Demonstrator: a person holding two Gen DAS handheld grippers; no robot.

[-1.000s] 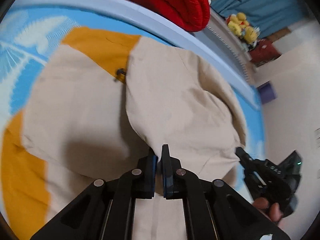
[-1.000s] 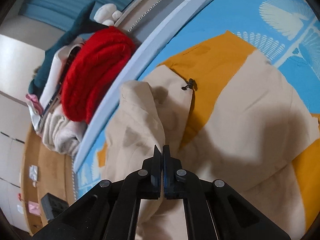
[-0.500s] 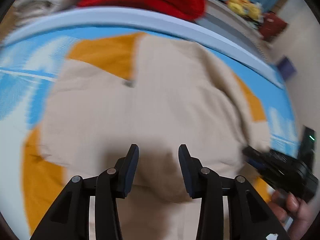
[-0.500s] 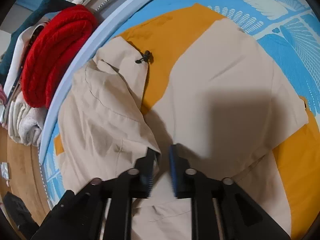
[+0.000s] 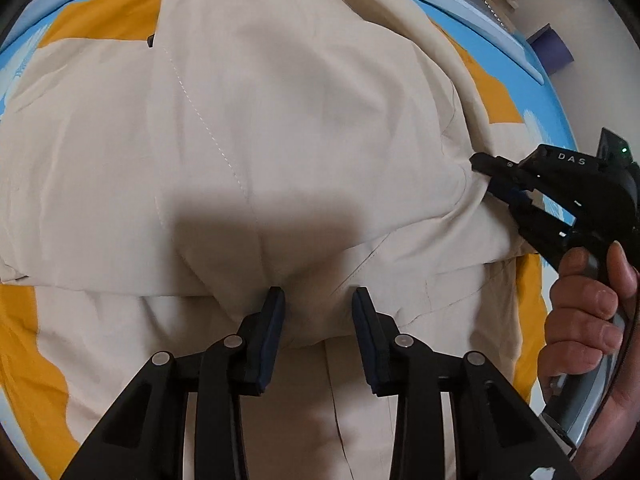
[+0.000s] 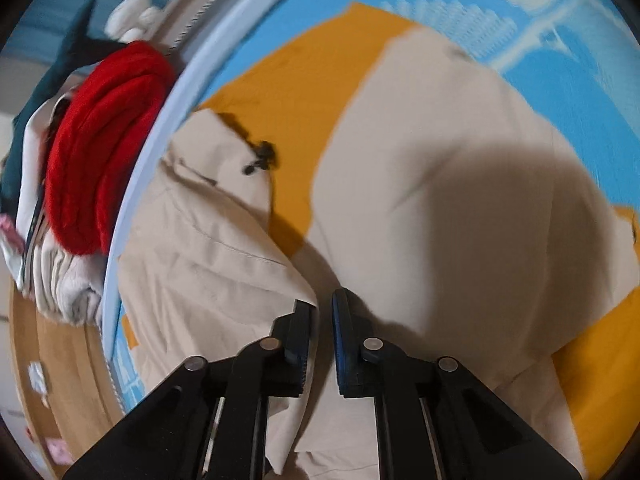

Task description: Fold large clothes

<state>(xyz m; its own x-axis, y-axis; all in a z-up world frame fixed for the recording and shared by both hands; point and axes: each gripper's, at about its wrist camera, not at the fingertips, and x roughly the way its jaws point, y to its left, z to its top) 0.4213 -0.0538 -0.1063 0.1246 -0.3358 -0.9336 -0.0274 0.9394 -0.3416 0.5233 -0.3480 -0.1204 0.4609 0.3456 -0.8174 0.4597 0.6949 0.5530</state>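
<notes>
A red knit (image 6: 100,148) and pale folded cloths (image 6: 64,280) are piled beyond the bed's (image 6: 280,4) blue rim. On the bed lies the beige-and-orange jacket (image 5: 280,120), sleeve folded across its body, its long axis hard to tell. The left gripper (image 5: 318,312) and right gripper (image 6: 322,312) both have jaws apart but closing, nothing pinched.

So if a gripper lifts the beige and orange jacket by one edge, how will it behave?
The jacket is probably floppy: its folded flap sags in soft creases, so a lifted edge would likely drape. It looks thin, so probably light. The smooth fabric may slip from the left gripper, whose closing jaws hold nothing.
</notes>
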